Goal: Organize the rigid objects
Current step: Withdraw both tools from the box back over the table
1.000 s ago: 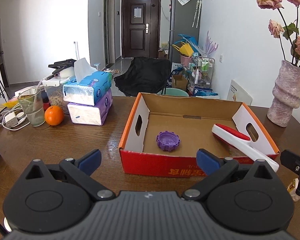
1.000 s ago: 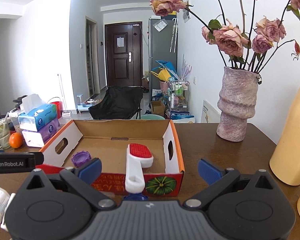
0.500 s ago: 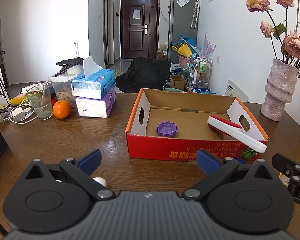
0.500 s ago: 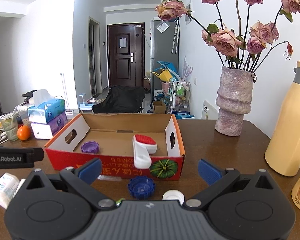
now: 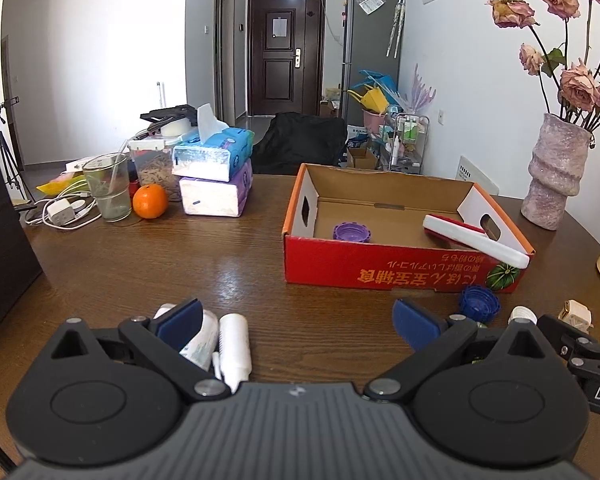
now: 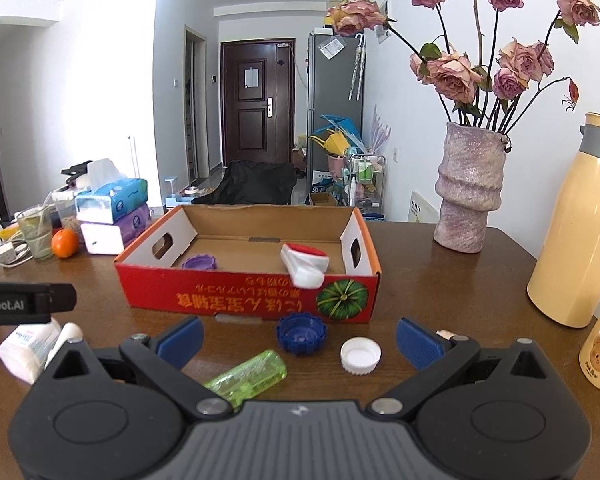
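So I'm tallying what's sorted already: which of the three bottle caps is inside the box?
The purple cap, lying on the floor of the cardboard box. The blue cap and the white cap lie on the table in front of it.

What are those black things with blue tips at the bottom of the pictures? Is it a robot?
No robot. A person holds two grabbing tools, one in each hand, and each tool carries a camera looking forward past its blue fingers. One picture shows the left gripper, the other the right gripper. Both are open and hold nothing. On the brown table stands a cardboard box with a purple cap and a red-and-white brush inside. In front of it lie a blue cap, a white cap and a green plastic piece.
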Tool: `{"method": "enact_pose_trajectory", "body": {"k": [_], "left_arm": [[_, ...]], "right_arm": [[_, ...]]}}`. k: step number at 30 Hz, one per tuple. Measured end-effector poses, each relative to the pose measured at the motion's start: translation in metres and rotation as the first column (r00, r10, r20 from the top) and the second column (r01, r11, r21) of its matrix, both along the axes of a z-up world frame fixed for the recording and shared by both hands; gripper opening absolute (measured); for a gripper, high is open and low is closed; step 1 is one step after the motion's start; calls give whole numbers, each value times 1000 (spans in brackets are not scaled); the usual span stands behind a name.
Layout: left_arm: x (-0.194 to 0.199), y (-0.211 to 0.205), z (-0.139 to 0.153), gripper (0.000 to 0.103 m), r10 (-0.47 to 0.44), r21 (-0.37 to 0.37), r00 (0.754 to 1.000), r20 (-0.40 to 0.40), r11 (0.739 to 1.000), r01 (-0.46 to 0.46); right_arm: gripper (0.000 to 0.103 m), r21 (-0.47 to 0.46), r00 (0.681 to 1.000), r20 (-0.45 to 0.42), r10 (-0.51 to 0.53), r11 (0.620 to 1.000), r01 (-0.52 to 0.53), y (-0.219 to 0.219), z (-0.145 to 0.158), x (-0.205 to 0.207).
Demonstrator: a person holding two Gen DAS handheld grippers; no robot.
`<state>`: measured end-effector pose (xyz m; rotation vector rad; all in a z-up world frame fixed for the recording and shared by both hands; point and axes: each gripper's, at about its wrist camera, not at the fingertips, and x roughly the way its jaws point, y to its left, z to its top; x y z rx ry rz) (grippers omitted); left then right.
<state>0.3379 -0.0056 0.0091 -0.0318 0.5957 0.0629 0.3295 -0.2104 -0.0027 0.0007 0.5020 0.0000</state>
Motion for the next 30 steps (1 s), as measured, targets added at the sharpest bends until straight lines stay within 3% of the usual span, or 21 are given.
{"method": "enact_pose_trajectory", "body": {"k": [16, 30], "left_arm": [[-40, 46, -10, 103, 48, 4, 999, -19, 999, -48], [-52, 101, -25, 103, 112, 3, 993, -47, 994, -112]], "right_arm": [[103, -19, 999, -39, 12, 1000, -12, 30, -11, -27], [103, -42, 996, -90, -7, 999, 3, 56, -28, -28]]}}
